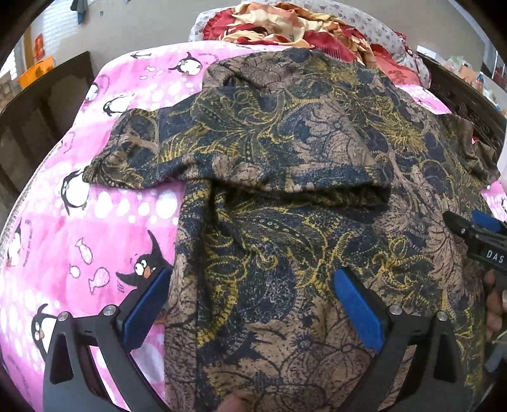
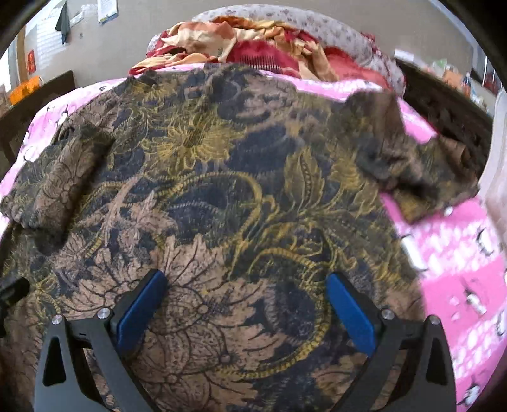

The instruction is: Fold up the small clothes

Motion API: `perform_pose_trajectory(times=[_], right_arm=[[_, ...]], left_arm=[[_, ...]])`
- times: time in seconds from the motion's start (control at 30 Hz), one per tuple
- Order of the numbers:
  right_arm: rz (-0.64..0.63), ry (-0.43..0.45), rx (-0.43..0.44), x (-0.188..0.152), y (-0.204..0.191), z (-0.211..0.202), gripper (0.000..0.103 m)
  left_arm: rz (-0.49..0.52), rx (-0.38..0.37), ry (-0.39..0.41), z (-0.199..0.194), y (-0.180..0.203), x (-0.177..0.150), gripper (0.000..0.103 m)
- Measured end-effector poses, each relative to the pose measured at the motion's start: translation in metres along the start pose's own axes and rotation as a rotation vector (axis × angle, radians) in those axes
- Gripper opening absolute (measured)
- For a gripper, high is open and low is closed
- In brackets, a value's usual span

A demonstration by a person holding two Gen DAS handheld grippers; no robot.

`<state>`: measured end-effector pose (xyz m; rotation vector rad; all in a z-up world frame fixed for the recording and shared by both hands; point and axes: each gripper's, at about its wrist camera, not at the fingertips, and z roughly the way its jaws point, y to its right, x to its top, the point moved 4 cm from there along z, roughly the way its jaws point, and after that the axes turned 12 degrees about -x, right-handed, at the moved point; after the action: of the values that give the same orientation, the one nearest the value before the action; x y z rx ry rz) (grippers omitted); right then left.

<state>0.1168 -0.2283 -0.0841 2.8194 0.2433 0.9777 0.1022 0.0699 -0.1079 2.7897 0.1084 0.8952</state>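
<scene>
A brown garment [image 1: 301,177] with navy and yellow floral print lies spread on a pink penguin-print sheet [image 1: 79,222]. Its left sleeve [image 1: 133,155] is folded across the body. My left gripper [image 1: 253,279] hangs open over the garment's near left part, nothing between its blue pads. The right gripper [image 1: 475,234] shows at the right edge of the left wrist view, held by a hand. In the right wrist view the same garment [image 2: 221,190] fills the frame, its right sleeve [image 2: 418,164] lying out on the sheet. My right gripper [image 2: 247,285] is open above the cloth.
A heap of red, cream and grey-dotted fabrics [image 1: 301,28] lies at the far end of the bed. Dark wooden furniture [image 1: 38,104] stands on the left, a dark carved frame [image 2: 450,117] on the right. Pink sheet [image 2: 459,260] shows to the right of the garment.
</scene>
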Motion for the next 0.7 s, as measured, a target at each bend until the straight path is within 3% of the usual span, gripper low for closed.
perform_pose_trajectory(times=[0.2, 0.33, 0.43, 0.57, 0.7], right_arm=[[0.035, -0.009, 0.042, -0.003, 0.007, 0.004, 0.103], [0.036, -0.007, 0.042, -0.005, 0.012, 0.003, 0.103], [0.040, -0.008, 0.049, -0.006, 0.010, 0.002, 0.103], [0.040, -0.008, 0.048, -0.004, 0.010, 0.003, 0.103], [0.039, -0.008, 0.048, -0.004, 0.010, 0.004, 0.103]], left_arm=[[0.005, 0.011, 0.023, -0.007, -0.002, -0.009, 0.087], [-0.026, -0.038, 0.033, -0.010, -0.006, -0.007, 0.087], [-0.112, -0.100, 0.068, -0.024, -0.023, 0.004, 0.083], [-0.210, -0.098, 0.138, -0.048, -0.063, 0.025, 0.082], [-0.336, -0.122, 0.154, -0.057, -0.114, 0.033, 0.080]])
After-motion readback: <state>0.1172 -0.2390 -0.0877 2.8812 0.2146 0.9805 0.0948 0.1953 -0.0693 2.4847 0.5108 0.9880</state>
